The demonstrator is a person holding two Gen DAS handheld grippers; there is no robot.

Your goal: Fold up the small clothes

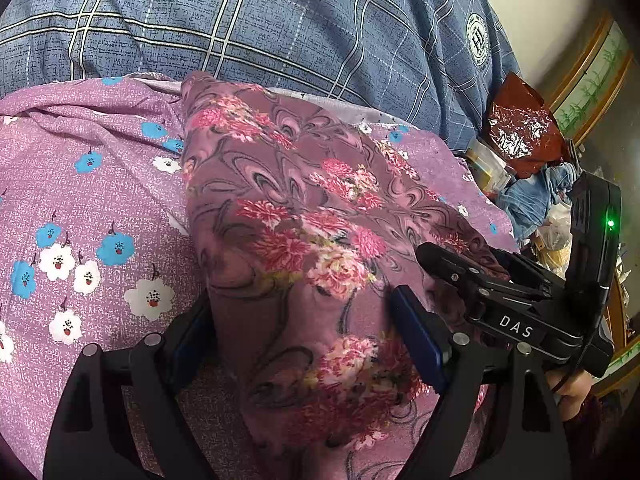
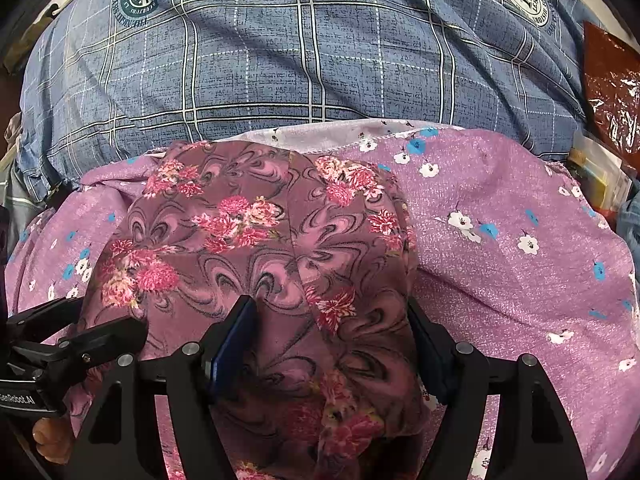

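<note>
A small mauve garment (image 1: pixel 288 216) printed with pink and red flower clusters and dark swirling lines lies spread on a lilac cloth with blue and white blossoms (image 1: pixel 92 216). In the left wrist view it runs as a broad strip from about 11 o'clock down to 6 o'clock, with its upper corner raised into a soft peak. In the right wrist view the garment (image 2: pixel 256 240) fills the centre, a seam running down its middle from 12 to 6 o'clock, its surface gently rumpled rather than flat.
</note>
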